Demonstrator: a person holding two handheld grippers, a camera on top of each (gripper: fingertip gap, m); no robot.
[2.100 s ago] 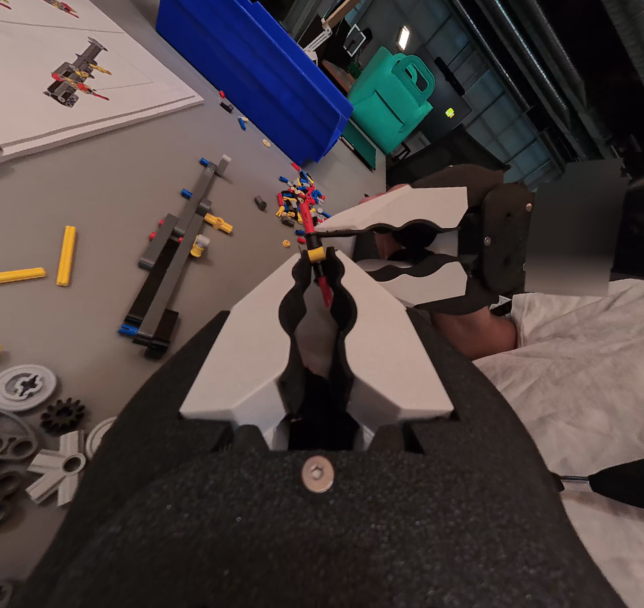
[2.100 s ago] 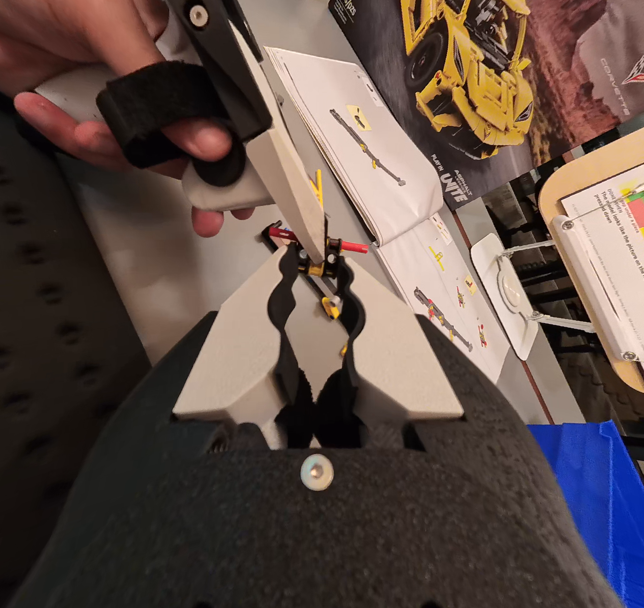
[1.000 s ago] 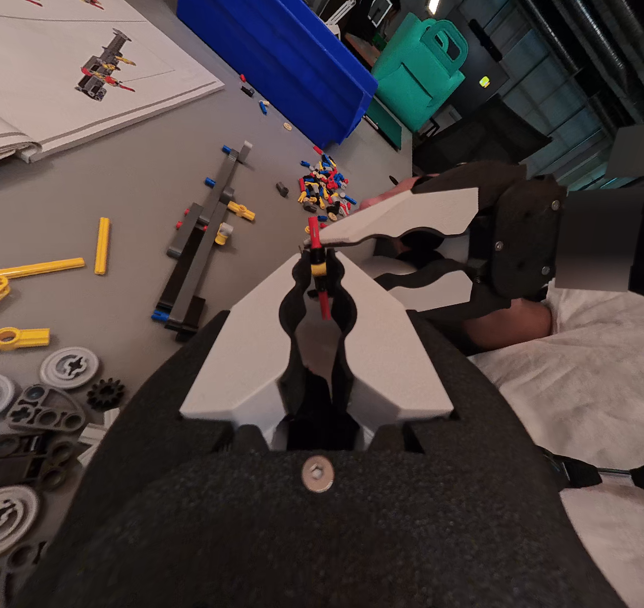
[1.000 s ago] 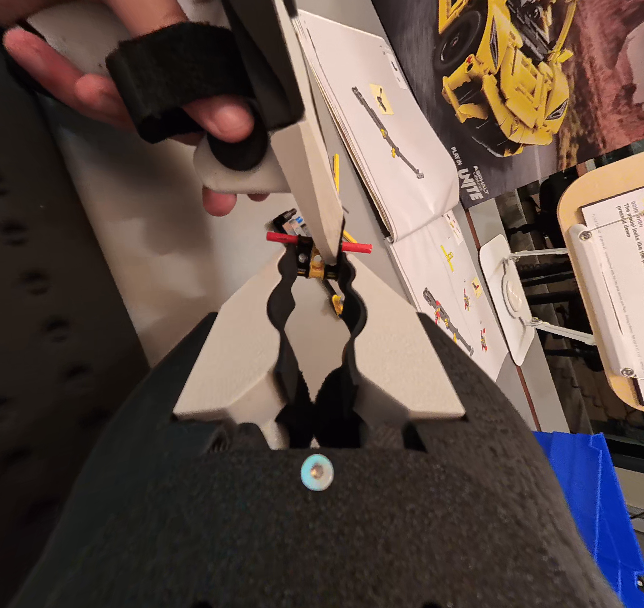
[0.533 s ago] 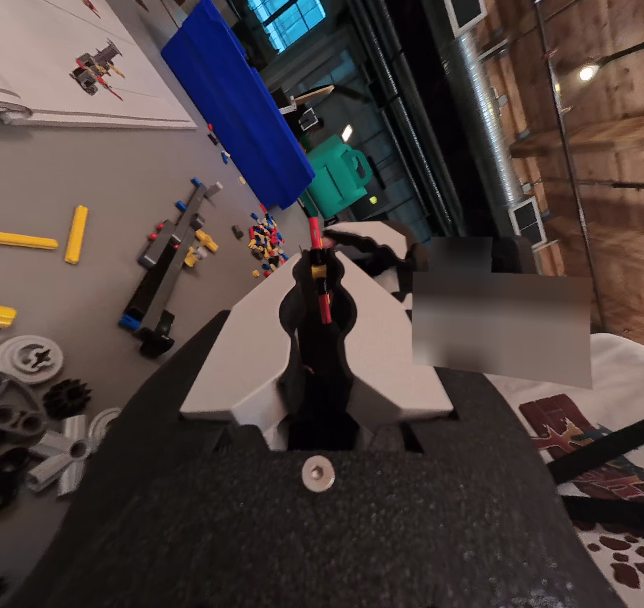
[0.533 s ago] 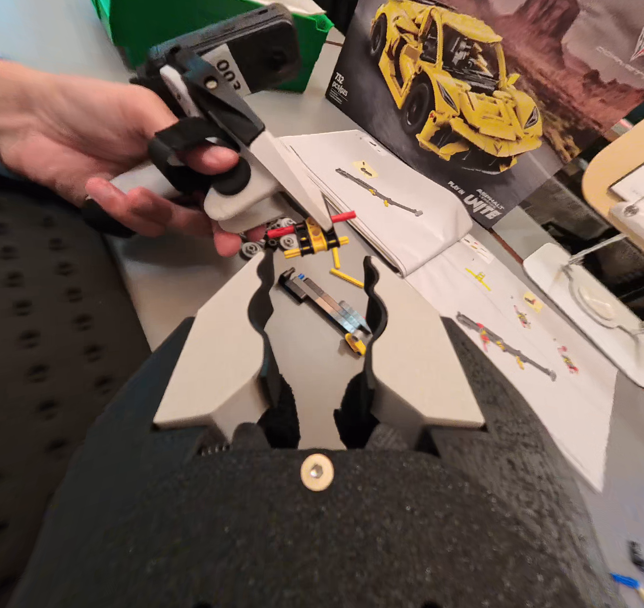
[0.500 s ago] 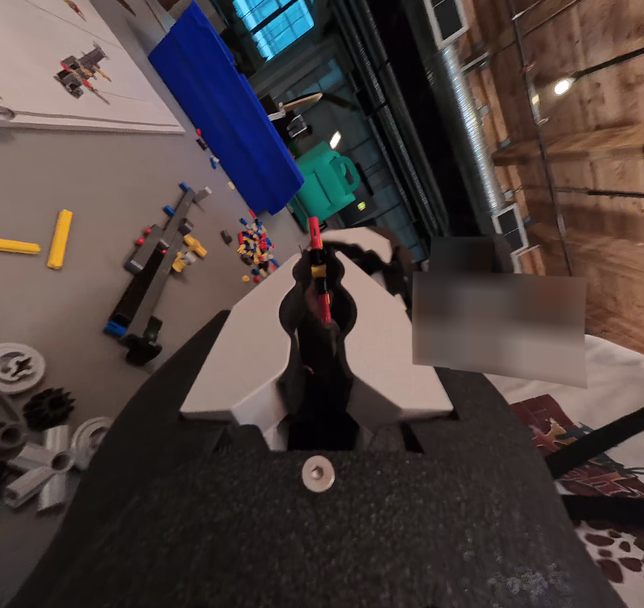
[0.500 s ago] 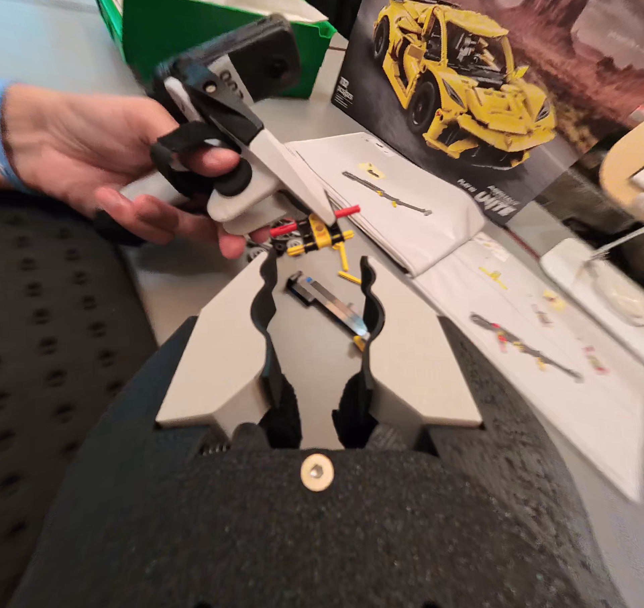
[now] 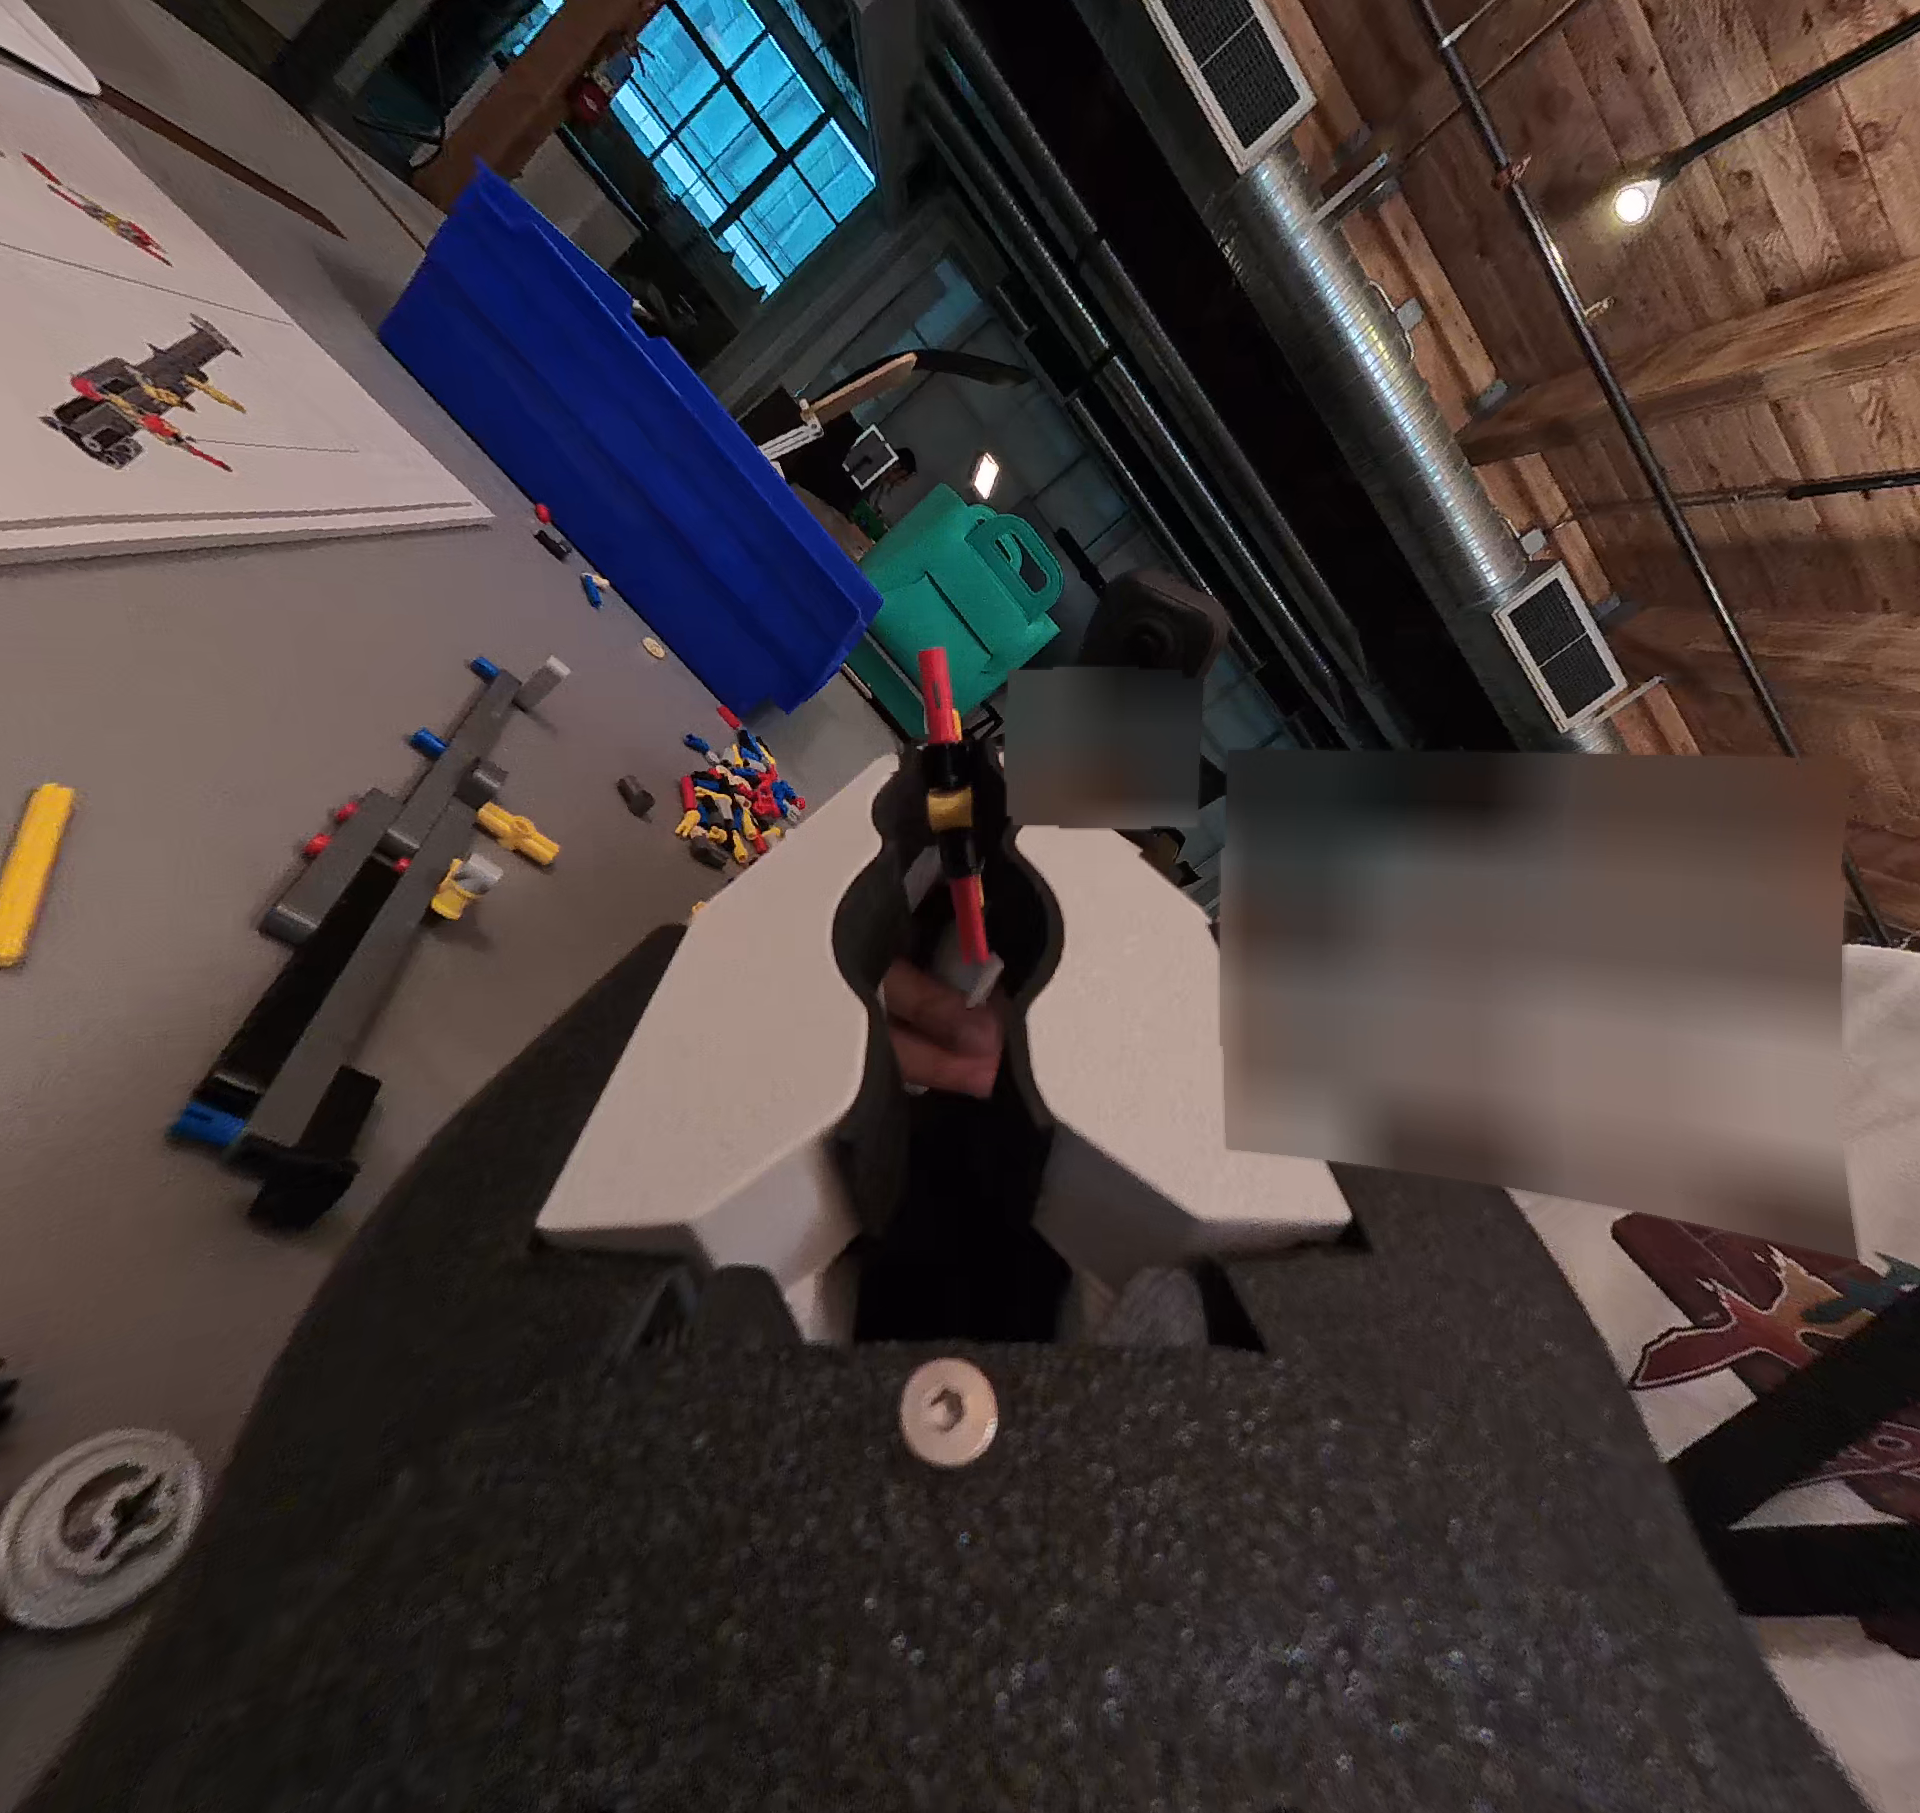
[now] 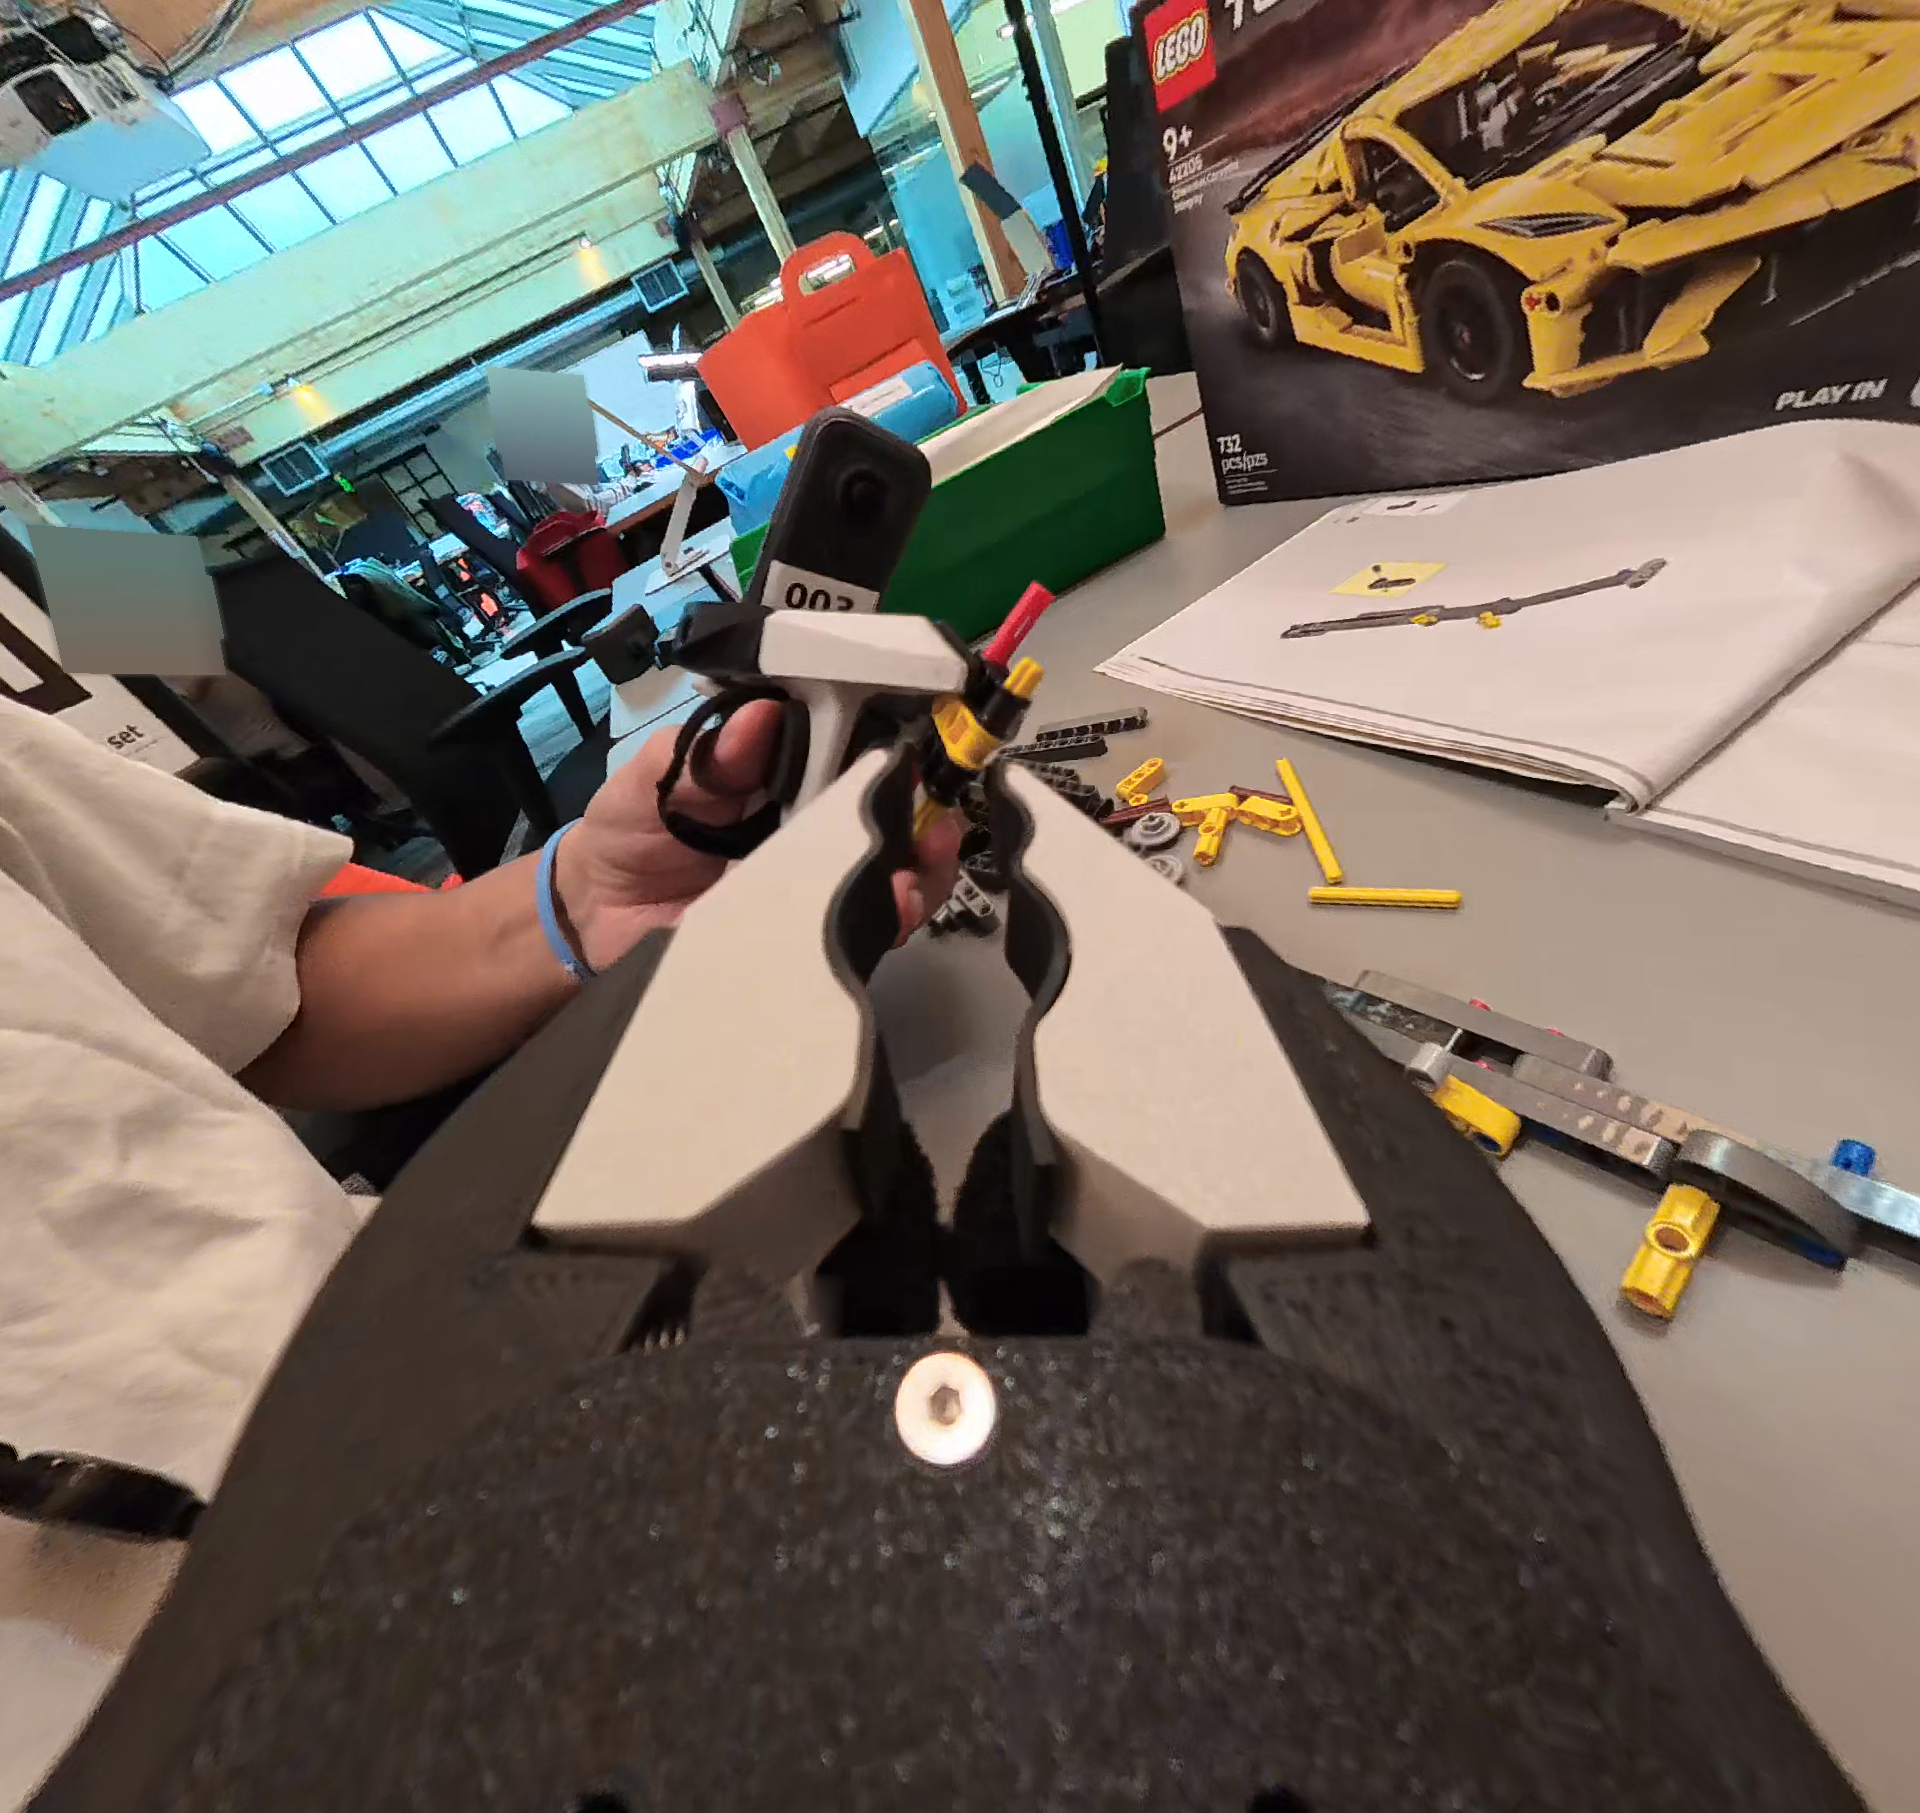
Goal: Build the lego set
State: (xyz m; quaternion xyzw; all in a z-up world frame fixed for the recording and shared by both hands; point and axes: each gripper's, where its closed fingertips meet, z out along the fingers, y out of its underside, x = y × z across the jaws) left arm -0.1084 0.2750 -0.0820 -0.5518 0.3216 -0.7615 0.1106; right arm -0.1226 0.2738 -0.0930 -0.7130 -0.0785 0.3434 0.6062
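My left gripper (image 9: pixel 945 776) is shut on a small assembly (image 9: pixel 949 809): a red axle through yellow and black connectors, held in the air above the table. In the right wrist view the left gripper (image 10: pixel 971 667) comes in from the left with the assembly (image 10: pixel 961 729) at its tip. My right gripper (image 10: pixel 943 776) meets it from below. Its jaws are nearly closed around the assembly's lower black and yellow end. In the left wrist view the right gripper is mostly hidden behind my fingers and blurred patches.
A long grey and black beam assembly (image 9: pixel 343 942) (image 10: pixel 1579 1088) lies on the grey table. Nearby are a pile of small pins (image 9: pixel 738 797), yellow axles (image 10: pixel 1309 818), a grey disc (image 9: pixel 99 1524), an open instruction booklet (image 10: pixel 1507 641), the set's box (image 10: pixel 1558 205), a blue bin (image 9: pixel 623 454) and a green bin (image 10: pixel 1039 506). Only a small space, under 4 cm, lies between the two pairs of fingers. Left tips and right tips are each some 15 centimetres from the grey disc (image 9: pixel 99 1524).
The right gripper opened and let go of the assembly half a second ago, then closed in on its lower end again. The left gripper kept hold and tilted upward.
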